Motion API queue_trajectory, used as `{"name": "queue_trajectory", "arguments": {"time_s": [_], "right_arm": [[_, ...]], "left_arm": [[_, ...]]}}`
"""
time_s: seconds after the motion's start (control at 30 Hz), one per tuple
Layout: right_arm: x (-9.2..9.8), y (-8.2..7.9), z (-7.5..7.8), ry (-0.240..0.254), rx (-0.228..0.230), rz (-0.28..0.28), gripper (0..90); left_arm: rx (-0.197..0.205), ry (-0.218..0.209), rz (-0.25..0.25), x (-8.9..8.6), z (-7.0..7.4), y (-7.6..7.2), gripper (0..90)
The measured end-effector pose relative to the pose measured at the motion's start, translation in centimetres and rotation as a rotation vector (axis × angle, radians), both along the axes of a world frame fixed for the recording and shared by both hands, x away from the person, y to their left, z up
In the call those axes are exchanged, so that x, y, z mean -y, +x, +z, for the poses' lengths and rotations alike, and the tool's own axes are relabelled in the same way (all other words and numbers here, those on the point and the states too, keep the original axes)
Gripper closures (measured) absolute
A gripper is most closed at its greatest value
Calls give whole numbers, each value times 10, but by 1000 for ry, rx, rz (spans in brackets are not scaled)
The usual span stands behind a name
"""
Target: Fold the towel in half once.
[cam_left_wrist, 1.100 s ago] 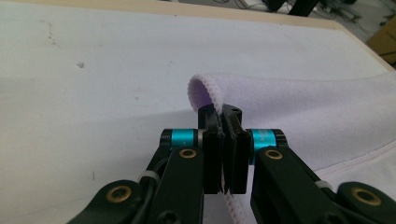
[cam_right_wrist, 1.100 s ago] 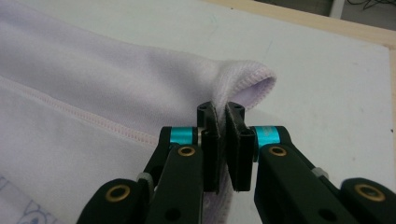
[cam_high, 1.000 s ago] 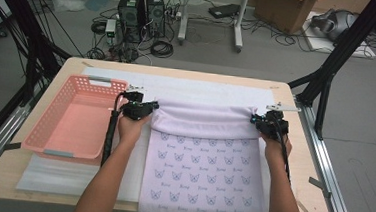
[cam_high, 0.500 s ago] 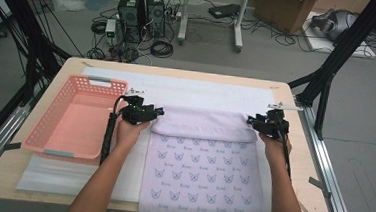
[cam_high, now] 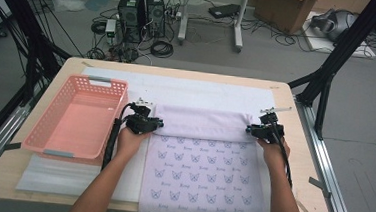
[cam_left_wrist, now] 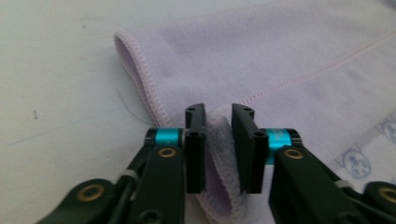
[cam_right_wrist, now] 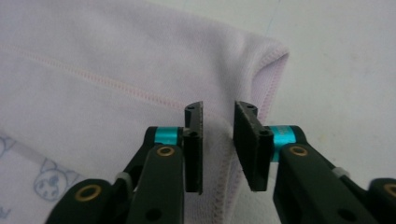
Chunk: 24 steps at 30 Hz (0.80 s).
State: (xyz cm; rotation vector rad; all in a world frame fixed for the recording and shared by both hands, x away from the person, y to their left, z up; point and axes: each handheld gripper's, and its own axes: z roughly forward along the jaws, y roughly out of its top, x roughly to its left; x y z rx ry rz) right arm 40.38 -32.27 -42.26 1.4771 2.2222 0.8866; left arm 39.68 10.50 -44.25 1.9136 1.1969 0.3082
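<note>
A lilac cat-print towel (cam_high: 203, 175) lies on the white-covered table (cam_high: 187, 88), its far end folded back, near edge cut off. The left gripper (cam_left_wrist: 218, 135) pinches the left hem; the right gripper (cam_right_wrist: 218, 140) stands part-open around the right hem. Pink basket (cam_high: 77, 121) sits left.

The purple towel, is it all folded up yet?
Not yet. The far end of the towel is already turned over toward the person, making a plain band across it. Both sets of tongs, left and right, sit at the two ends of that flap with the hem between their jaws. The printed part is flat, and the pink basket holds nothing.
</note>
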Motion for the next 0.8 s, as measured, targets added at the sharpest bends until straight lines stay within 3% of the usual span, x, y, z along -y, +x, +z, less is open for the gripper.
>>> {"name": "queue_trajectory", "arguments": {"time_s": [0.07,0.13,0.2,0.43,0.8], "right_arm": [[0,-2,0,-4,-3,12,820],[1,-6,0,1,21,24,845],[4,-9,0,6,33,25,849],[13,-28,2,66,94,37,846],[23,-79,0,107,206,90,847]], "left_arm": [[-1,14,-6,2,1,-1,832],[6,11,0,2,3,-3,839],[41,-26,18,0,5,-7,839],[87,-107,34,-10,8,-26,838],[171,-141,-41,-18,13,-71,837]]}}
